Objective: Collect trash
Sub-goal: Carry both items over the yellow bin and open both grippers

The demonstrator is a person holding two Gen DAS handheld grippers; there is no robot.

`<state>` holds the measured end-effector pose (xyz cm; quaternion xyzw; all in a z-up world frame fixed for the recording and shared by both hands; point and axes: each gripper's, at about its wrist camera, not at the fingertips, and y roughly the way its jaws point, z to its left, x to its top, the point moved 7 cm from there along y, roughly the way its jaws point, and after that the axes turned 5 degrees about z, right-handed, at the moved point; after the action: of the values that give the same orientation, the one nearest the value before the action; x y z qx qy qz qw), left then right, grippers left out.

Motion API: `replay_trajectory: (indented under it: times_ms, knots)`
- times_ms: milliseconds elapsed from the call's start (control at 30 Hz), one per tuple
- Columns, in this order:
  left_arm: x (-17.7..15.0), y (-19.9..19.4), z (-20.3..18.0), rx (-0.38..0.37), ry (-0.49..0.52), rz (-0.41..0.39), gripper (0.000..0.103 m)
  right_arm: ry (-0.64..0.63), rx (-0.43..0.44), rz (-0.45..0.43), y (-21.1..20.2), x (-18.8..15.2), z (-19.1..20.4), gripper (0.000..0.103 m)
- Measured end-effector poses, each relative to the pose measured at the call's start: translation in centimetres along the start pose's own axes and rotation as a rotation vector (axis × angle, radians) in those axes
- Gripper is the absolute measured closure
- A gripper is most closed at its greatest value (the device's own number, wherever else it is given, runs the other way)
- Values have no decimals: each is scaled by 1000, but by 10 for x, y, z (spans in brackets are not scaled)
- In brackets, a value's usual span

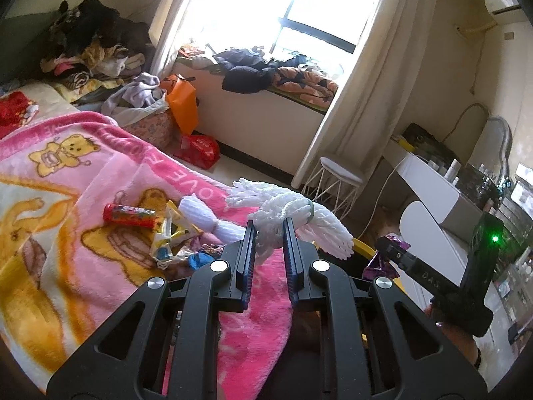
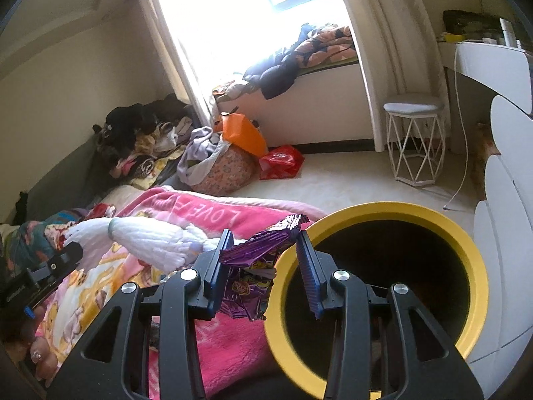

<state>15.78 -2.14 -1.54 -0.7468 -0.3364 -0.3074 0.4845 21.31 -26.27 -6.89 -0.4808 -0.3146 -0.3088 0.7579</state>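
My left gripper (image 1: 269, 231) is shut on a white foam net sleeve (image 1: 293, 213), which hangs past the edge of the pink teddy-bear blanket (image 1: 100, 173). In the right wrist view the same net (image 2: 150, 240) stretches out from the left gripper (image 2: 71, 250). My right gripper (image 2: 263, 243) is shut on a crumpled purple wrapper (image 2: 253, 253), at the left rim of the yellow-rimmed black bin (image 2: 466, 240). A red tube (image 1: 130, 215), a yellow wrapper (image 1: 170, 233), a second white net (image 1: 200, 213) and a blue scrap (image 1: 200, 260) lie on the blanket.
A white wire stool (image 2: 413, 140) stands on the floor beyond the bin, with a white dresser (image 2: 499, 183) to the right. An orange bag (image 2: 243, 133), a red bag (image 2: 281, 161) and a full laundry basket (image 2: 223, 170) sit under the window seat.
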Motion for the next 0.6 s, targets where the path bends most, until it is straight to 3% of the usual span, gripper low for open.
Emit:
replay_trajectory:
  times_ms: [600]
  knots:
    - [-9,14,-26,-19,53,29,91,64,-78,-42,-10,4,-43,66]
